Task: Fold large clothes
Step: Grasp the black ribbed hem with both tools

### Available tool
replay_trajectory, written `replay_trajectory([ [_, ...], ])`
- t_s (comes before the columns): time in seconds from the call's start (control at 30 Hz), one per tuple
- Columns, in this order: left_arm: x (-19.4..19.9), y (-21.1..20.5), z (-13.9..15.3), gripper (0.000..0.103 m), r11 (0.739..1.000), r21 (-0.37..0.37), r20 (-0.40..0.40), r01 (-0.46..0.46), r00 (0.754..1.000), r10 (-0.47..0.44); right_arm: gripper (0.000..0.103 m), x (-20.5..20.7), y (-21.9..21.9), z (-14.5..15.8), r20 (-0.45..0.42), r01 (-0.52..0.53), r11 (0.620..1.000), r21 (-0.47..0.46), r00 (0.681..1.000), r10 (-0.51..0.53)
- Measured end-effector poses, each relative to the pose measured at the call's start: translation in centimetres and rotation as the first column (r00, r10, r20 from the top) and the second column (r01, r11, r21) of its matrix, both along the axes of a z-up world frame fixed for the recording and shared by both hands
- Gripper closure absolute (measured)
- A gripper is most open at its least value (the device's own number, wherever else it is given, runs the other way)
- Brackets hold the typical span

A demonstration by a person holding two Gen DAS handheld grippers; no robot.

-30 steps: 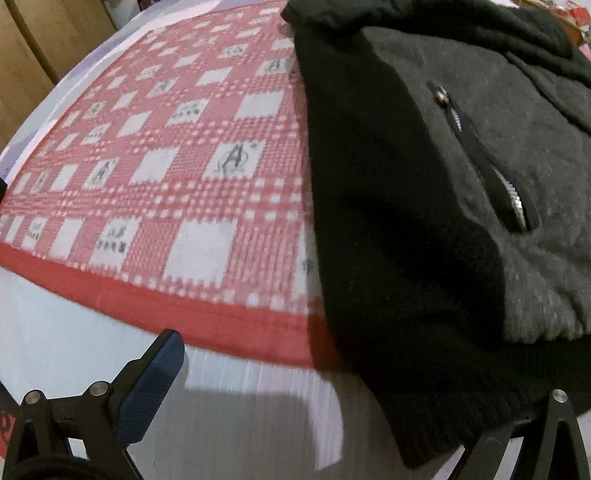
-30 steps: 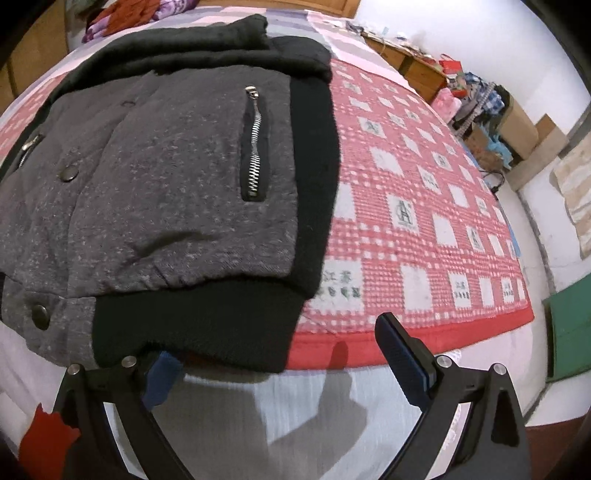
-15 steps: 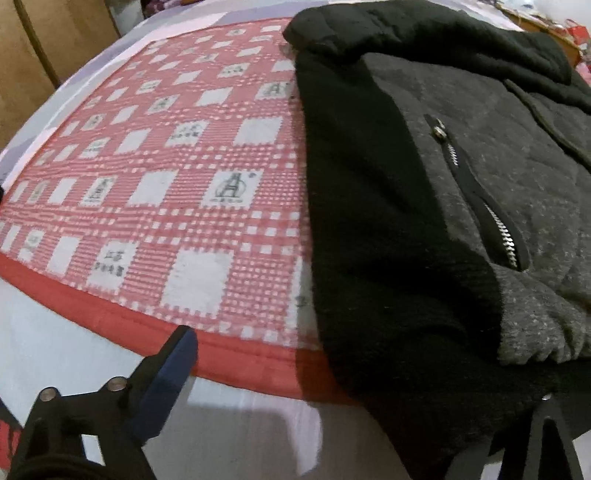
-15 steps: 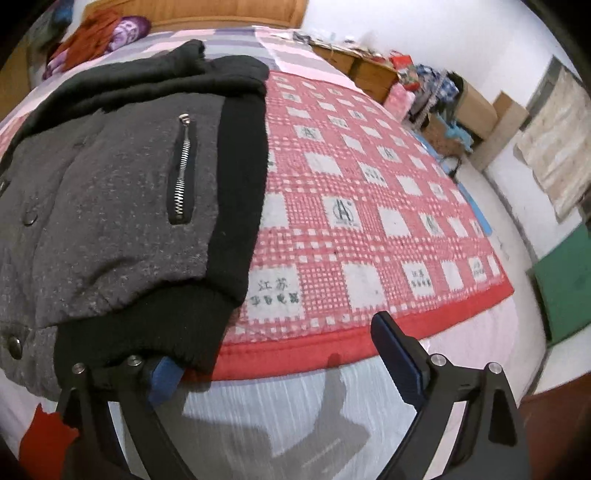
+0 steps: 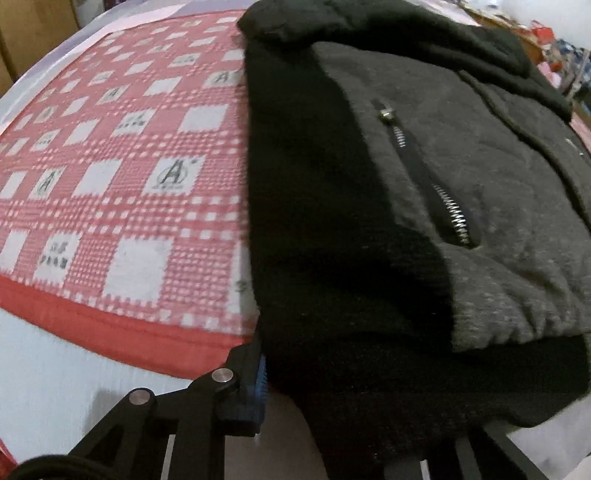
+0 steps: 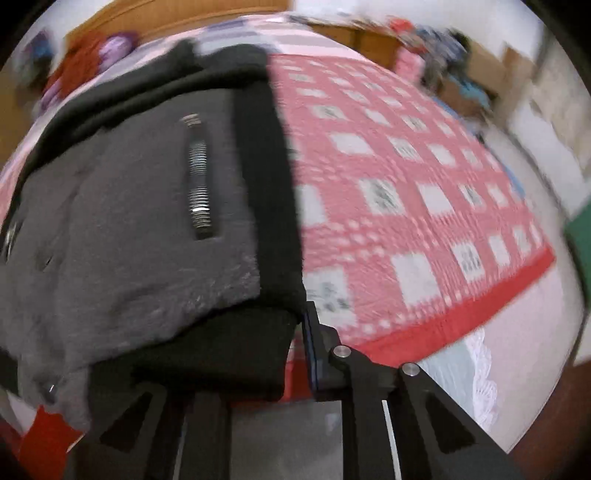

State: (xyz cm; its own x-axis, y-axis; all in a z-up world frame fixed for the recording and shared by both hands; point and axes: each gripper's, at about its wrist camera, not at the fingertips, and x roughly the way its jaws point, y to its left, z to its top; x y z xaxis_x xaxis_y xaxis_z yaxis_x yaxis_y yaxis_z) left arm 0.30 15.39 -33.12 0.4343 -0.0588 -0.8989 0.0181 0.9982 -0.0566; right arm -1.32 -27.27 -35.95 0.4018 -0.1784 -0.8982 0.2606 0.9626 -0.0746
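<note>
A grey jacket with black sleeves, zip pockets and a black ribbed hem lies flat on a red-and-white checked blanket. My left gripper is at the hem's left corner. Its jaws are closing, the blue pad presses the cloth, and the other finger is hidden under it. In the right wrist view the same jacket fills the left half. My right gripper has its jaws closing on the hem's right corner, with cloth bunched between the fingers.
The blanket ends in a red border over a white sheet at the bed's near edge. A wooden cupboard stands far left. Piled clothes lie by the headboard, with boxes and clutter beyond the bed's right side.
Both grippers stood wide open at the hem; now each has closed onto a hem corner. The hem cloth is bunched up between the fingers, and the right view has rolled.
</note>
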Motion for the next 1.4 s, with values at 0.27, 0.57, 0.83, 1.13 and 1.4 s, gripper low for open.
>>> replay_trajectory([
  [0.27, -1.2, 1.1, 4.5, 0.085, 0.997, -0.05, 0.075, 0.063, 0.995, -0.059, 0.089, -1.2, -0.9, 4.0, 0.064, 0.003, 0.999, 0.043, 0.998, -0.005],
  [0.57, -1.9, 1.8, 7.4, 0.087, 0.992, -0.09, 0.11, 0.092, 0.991, -0.082, 0.09, -2.2, -0.1, 8.9, 0.107, -0.055, 0.998, 0.039, 0.993, 0.051],
  [0.83, -3.5, 2.5, 7.8, 0.088, 0.983, -0.077, 0.046, 0.169, 0.985, -0.165, 0.1, -4.8, 0.9, 9.6, 0.016, -0.099, 0.994, 0.038, 0.995, 0.099],
  [1.13, -1.1, 1.7, 3.2, 0.088, 0.985, -0.084, -0.021, 0.152, 0.988, -0.154, 0.098, -1.8, 3.2, 3.4, -0.094, -0.109, 0.992, -0.065, 0.99, 0.103],
  [1.4, -1.2, 1.6, 0.7, 0.084, 0.991, -0.059, -0.067, 0.123, 0.99, -0.126, 0.097, -3.0, 3.5, -0.4, -0.142, -0.07, 0.992, -0.109, 0.988, 0.054],
])
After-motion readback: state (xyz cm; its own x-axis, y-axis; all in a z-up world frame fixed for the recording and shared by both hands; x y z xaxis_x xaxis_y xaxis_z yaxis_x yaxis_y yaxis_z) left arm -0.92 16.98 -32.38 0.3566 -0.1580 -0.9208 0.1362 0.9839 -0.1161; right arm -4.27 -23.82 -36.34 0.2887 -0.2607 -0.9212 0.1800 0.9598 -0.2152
